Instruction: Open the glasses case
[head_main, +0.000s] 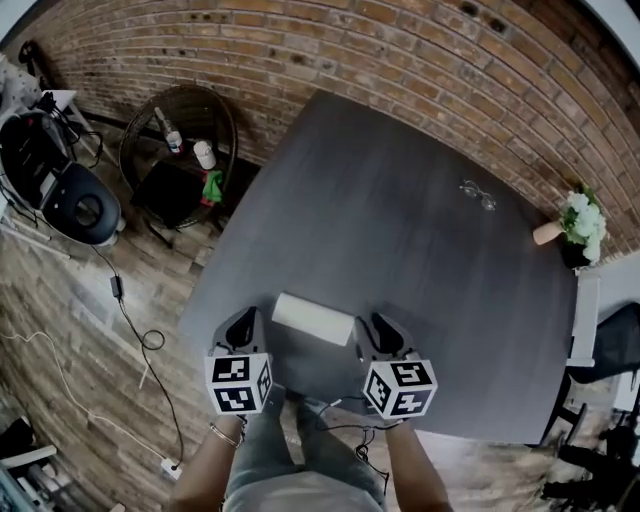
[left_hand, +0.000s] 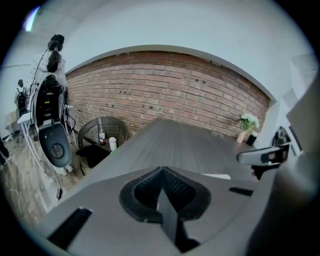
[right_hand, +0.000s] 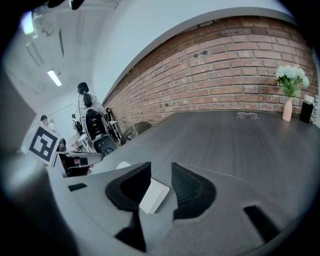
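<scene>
A white glasses case (head_main: 313, 318) lies closed on the dark grey table (head_main: 400, 230), close to its near edge. My left gripper (head_main: 241, 322) is just off the case's left end and my right gripper (head_main: 383, 325) just off its right end. In the left gripper view the jaws (left_hand: 161, 170) meet at their tips with nothing between them, and a sliver of the case (left_hand: 217, 176) shows to the right. In the right gripper view the gripper (right_hand: 161, 170) stands open; an end of the case (right_hand: 154, 196) shows through the gap, and neither pad presses on it.
A pair of glasses (head_main: 478, 193) lies far across the table. A small vase of white flowers (head_main: 578, 222) stands at the table's right edge. Left of the table are a wicker chair (head_main: 180, 150) with bottles, a black device (head_main: 85, 205) and floor cables (head_main: 140, 335).
</scene>
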